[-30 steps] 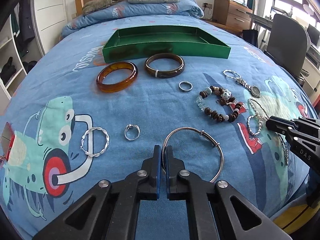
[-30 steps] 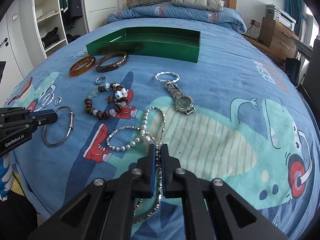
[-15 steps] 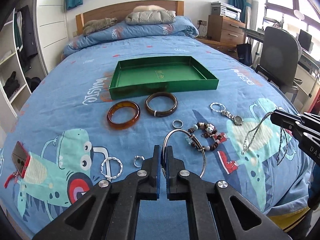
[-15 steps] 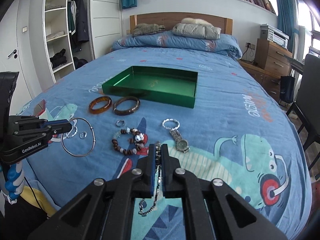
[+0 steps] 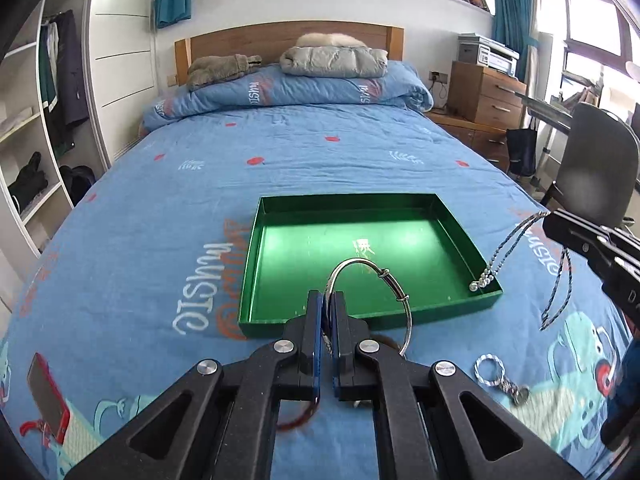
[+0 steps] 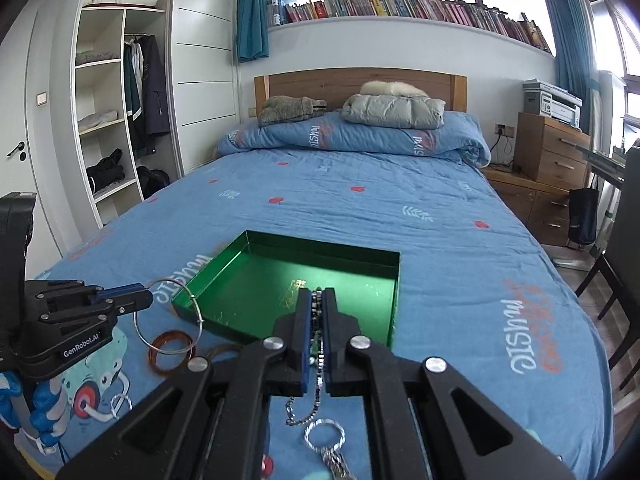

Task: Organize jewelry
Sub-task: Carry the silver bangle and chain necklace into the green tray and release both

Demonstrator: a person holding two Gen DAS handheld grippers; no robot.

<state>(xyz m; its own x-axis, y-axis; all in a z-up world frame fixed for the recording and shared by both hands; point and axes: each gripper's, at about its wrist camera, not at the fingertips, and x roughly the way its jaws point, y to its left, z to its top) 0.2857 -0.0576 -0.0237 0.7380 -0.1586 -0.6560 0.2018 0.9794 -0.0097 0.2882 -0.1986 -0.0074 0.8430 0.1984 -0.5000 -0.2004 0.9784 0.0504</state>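
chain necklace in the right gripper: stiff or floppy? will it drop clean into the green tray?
Likely floppy: the chain necklace hangs from the right gripper in slack loops. It probably swings, since loose strands dangle either side of the shut jaws. It may snag: one beaded end already hangs at the green tray rim, so it could drape over the wall.

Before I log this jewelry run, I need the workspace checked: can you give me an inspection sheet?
Surface: blue cartoon-print bedspread.
Job's things: green tray empty; silver bangle in left gripper; chain necklace hanging from right gripper, end at the tray's near right corner.
Clutter: amber bangle, keyring watch, twisted silver bracelet, red phone on the bedspread.
Grippers: both shut on jewelry.
Cables: plugged cords at the wall socket.
Surroundings: wardrobe shelves, nightstand, printer, bookshelf, chair.
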